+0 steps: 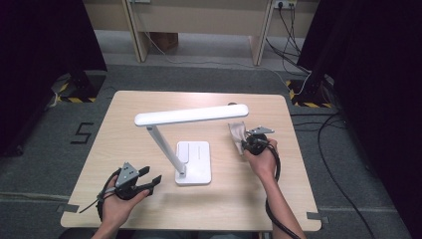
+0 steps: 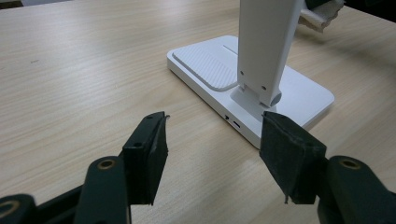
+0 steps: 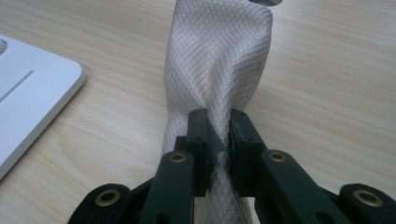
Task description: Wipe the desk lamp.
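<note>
Cloth (image 3: 217,60) is the work item; it hangs pinched in the right gripper (image 3: 219,135), just right of the lamp (image 1: 191,115) and under the tip of the lamp's head. Surface (image 1: 129,144) carries the lamp near its centre; its base (image 2: 299,93) lies flat, arm slanting up to a long level head. Left gripper (image 2: 212,149) rests near the base, jaws wide apart, holding nothing. Right gripper is clamped on a bunched fold of cloth. Judged step: wiping the lamp; keep the pinch firm; let free cloth trail onto the head; steady the base with the left gripper if it shifts.
</note>
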The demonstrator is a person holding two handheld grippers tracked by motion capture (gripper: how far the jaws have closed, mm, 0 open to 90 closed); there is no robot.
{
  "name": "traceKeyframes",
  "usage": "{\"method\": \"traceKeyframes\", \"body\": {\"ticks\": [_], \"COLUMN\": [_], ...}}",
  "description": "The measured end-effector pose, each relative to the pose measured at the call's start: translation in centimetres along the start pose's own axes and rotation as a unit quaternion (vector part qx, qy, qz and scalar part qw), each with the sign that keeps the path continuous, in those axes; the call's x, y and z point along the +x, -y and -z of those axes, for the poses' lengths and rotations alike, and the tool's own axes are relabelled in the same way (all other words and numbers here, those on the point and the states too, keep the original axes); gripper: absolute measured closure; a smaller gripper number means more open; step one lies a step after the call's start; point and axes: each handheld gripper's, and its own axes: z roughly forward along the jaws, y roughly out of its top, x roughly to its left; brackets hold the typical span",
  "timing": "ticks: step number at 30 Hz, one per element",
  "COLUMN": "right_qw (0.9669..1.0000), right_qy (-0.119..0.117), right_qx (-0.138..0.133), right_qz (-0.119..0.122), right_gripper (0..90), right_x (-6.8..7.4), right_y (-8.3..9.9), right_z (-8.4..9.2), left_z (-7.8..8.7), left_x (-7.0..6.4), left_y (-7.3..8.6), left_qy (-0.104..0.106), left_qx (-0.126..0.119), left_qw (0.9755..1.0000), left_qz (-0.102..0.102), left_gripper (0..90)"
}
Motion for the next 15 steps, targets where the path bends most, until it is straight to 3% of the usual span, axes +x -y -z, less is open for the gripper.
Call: {"method": "traceKeyframes", "body": {"ticks": [15], "right_qw": [0.9992], "right_qy": [-0.019], "right_qx": [-0.023], "right_qz": [0.027], "right_gripper": [80.9], "right_x": [2.4], "right_y": [1.0], "right_z": [3.1], "left_z": [0.4], "left_x": [0.0], "left_y": [0.1], "left_qy": [0.001], "left_qx": [-0.001], "left_qw": [1.0], "left_qz": [0.004], "left_gripper": [42.0]}}
